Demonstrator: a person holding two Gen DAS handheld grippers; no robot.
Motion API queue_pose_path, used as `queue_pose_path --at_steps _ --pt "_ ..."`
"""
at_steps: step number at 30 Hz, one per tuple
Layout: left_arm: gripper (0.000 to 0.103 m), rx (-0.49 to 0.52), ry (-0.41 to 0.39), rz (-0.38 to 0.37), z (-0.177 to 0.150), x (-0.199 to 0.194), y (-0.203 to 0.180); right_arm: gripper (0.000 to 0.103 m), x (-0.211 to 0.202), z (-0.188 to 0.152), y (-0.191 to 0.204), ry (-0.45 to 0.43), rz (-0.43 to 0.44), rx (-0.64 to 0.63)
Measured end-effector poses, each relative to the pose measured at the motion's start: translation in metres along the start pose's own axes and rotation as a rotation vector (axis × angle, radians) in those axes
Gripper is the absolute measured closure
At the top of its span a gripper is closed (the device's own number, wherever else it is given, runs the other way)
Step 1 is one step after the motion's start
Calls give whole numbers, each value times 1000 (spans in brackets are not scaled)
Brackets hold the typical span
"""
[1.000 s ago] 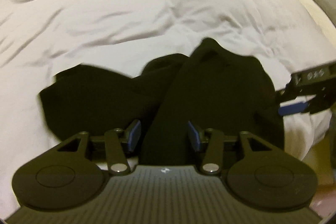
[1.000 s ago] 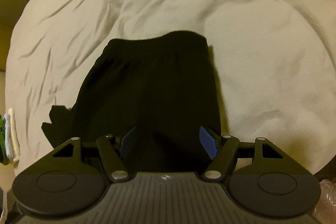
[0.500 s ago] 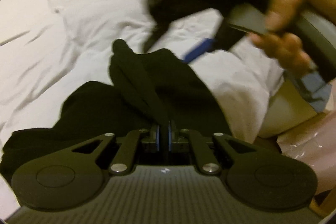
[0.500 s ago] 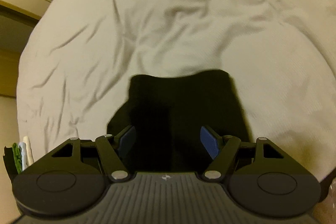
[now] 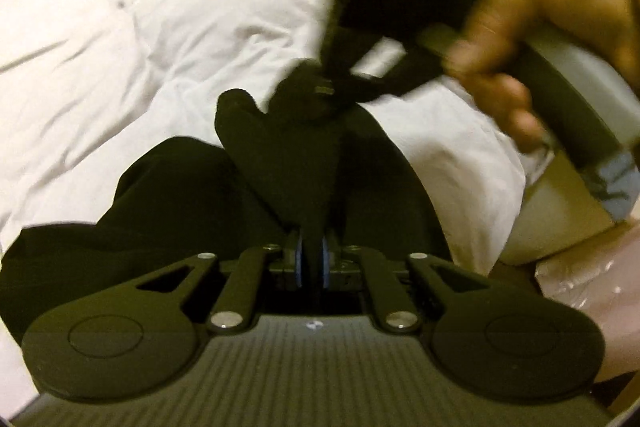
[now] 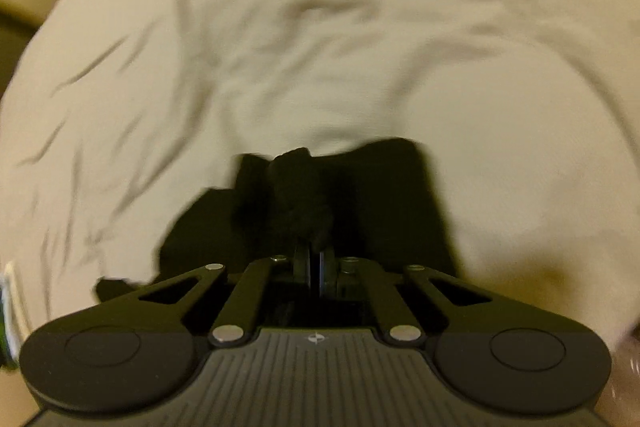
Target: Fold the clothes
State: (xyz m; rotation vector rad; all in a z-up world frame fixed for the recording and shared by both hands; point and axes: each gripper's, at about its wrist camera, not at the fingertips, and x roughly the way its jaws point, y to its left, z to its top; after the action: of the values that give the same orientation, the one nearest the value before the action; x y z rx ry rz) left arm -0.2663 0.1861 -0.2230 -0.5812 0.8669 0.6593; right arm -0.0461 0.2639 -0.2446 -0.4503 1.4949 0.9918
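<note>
Up front in the left wrist view, a rumpled white duvet (image 5: pixel 168 39) covers the bed, and the black garment (image 5: pixel 168 203) lies bunched on it. The right gripper (image 5: pixel 316 95), held by a blurred hand (image 5: pixel 516 39), reaches in from the upper right and blocks part of the bedding. The left gripper (image 5: pixel 311 263) is clamped on a raised fold of the cloth.

Next, the right wrist view shows the same duvet (image 6: pixel 500 131) behind the garment (image 6: pixel 384 195). The right gripper (image 6: pixel 315 269) pinches a bunched ridge of fabric.
</note>
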Motion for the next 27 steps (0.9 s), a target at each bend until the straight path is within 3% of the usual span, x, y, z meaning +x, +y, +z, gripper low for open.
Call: queue_pose_path --at_steps 4,6,8,9,11,12,13,15,17,20,23,27 --pt "94 -29 10 14 1 4 2 97 0 -11 -44 49 84 142" --pt "94 -14 14 19 0 8 -4 86 2 -10 -44 39 161 165" --pt "94 -9 16 23 -2 9 -9 77 12 -4 -30 54 150 113" --pt "94 -6 16 29 -4 9 -13 67 17 -1 -23 62 145 87" --pt "94 -11 20 47 -5 11 -15 62 29 3 -9 86 135 32" --pt "94 -18 22 58 -6 12 -15 62 35 2 -7 96 134 20" --pt "94 -29 26 71 -6 11 -13 71 40 1 -5 105 133 8" --pt "86 -72 25 105 -8 4 -8 102 40 -3 -10 102 133 1" --pt "78 -133 13 115 -11 -13 -1 102 29 -6 -24 73 151 30" --pt "60 -300 -18 113 -24 -51 18 103 -3 -10 -57 5 163 118" --pt "59 -565 -2 111 -49 -73 50 102 -42 -13 -96 -62 150 183" --pt "60 -928 26 143 -88 -64 95 102 -85 -20 -140 -138 99 239"
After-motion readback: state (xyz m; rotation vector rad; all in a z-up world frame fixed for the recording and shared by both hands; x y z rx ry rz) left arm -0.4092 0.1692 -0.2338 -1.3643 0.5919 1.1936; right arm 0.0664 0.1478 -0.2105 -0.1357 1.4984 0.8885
